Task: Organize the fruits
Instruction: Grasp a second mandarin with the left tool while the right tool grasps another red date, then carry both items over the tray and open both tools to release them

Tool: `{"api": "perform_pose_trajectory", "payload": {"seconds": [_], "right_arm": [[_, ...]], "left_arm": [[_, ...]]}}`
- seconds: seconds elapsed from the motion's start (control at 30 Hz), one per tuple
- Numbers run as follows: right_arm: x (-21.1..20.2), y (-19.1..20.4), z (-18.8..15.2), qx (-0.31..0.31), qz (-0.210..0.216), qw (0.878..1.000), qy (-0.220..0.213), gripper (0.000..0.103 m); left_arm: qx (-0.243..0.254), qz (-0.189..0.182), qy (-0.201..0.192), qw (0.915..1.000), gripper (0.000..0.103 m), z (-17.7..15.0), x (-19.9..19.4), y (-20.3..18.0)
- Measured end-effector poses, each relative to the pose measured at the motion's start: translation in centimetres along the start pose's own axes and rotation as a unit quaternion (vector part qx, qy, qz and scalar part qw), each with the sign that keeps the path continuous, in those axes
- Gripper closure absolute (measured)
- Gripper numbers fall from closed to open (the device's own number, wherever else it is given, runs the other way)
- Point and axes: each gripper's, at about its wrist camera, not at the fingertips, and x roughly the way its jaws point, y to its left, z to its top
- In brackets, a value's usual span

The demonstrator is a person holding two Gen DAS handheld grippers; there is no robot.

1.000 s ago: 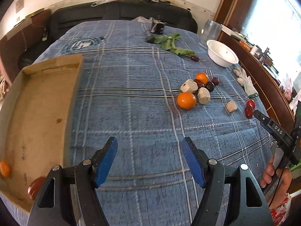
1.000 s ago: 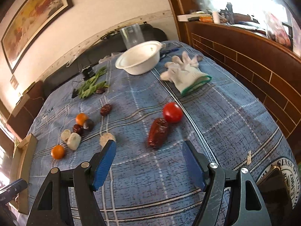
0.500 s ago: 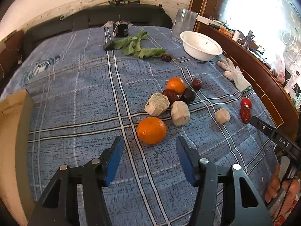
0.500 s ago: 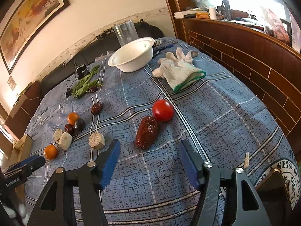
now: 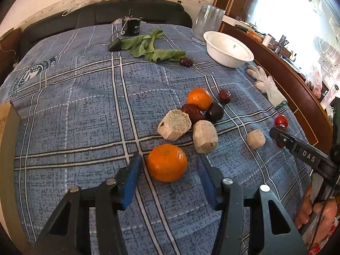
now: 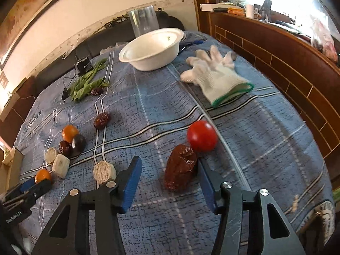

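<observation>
My left gripper point(image 5: 169, 164) is open with a mandarin point(image 5: 167, 162) between its blue pads, on the blue plaid cloth. Behind it lie pale root chunks point(image 5: 174, 124), dark red dates point(image 5: 193, 112), a dark plum point(image 5: 215, 112) and a second mandarin point(image 5: 199, 98). My right gripper point(image 6: 169, 170) is open around a large wrinkled date point(image 6: 180, 170), close to its right pad. A red tomato point(image 6: 201, 136) touches the date's far end. The left gripper also shows in the right wrist view point(image 6: 31, 188) at the lower left.
A white bowl point(image 6: 152, 48) and a clear glass point(image 6: 143, 22) stand at the back. A white glove point(image 6: 216, 76) lies right of the bowl. Green leaves point(image 5: 153, 48) and a black box point(image 5: 131, 27) lie far back. A cardboard box edge point(image 5: 8, 148) is at left.
My left gripper swung right from the cardboard box to the mandarin, which now sits between its pads. My right gripper moved forward, closing in around the large date.
</observation>
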Motion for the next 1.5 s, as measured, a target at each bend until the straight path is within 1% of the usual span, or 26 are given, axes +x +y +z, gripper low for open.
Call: {"api": "perform_pose_trajectory", "payload": {"seconds": [0.03,0.1,0.23,0.27,0.3,0.4,0.57,0.7,0.87,1.03,1.17,1.27,1.5], "right_arm": [[0.0,0.0,0.0,-0.001,0.002,1.0,-0.001,0.047],[-0.1,-0.2,-0.1,0.004,0.007,1.0,-0.004,0.047],[0.0,-0.2,-0.1,0.006,0.007,1.0,-0.009,0.052],[0.0,-0.1,-0.1,0.002,0.004,1.0,-0.01,0.056],[0.0,0.1,-0.1,-0.001,0.001,1.0,-0.01,0.063],[0.1,0.5,-0.1,-0.009,-0.003,1.0,-0.008,0.075],[-0.1,0.1,-0.2,0.001,0.005,1.0,-0.01,0.075],[-0.4,0.2,-0.3,0.002,0.01,1.0,-0.014,0.075],[-0.8,0.3,-0.4,0.003,0.016,1.0,-0.027,0.075],[-1.8,0.8,-0.6,0.0,0.013,0.999,-0.034,0.075],[-4.5,2.7,-1.9,-0.02,0.034,0.998,-0.047,0.075],[-6.5,4.7,-3.0,-0.043,0.05,0.996,-0.052,0.075],[-10.4,9.9,-4.8,-0.09,0.1,0.989,-0.058,0.074]], "left_arm": [[0.003,0.001,-0.001,1.0,0.059,0.0,0.0,-0.1],[0.016,0.012,-0.007,0.9998,0.07,-0.2,0.2,-0.6],[0.031,0.023,-0.018,0.9991,0.07,-0.6,0.1,-1.1],[0.031,0.022,-0.019,0.9991,0.071,-0.7,0.0,-1.1],[0.027,0.018,-0.02,0.9993,0.071,-0.7,0.0,-0.9],[0.019,0.008,-0.021,0.9996,0.071,-0.7,-0.1,-0.6],[0.009,0.009,-0.024,0.9996,0.071,-0.9,-0.4,-0.5],[0.005,0.012,-0.03,0.9995,0.071,-1.2,-1.6,-0.7],[-0.011,0.0,-0.053,0.9986,0.071,-1.7,-4.6,-0.6],[-0.037,-0.001,-0.075,0.9965,0.071,-2.4,-8.2,0.9],[-0.054,0.01,-0.101,0.9934,0.07,-3.3,-11.4,2.5],[-0.071,0.014,-0.117,0.9905,0.07,-4.0,-13.3,3.9],[-0.117,0.029,-0.158,0.98,0.07,-6.8,-18.3,7.8]]}}
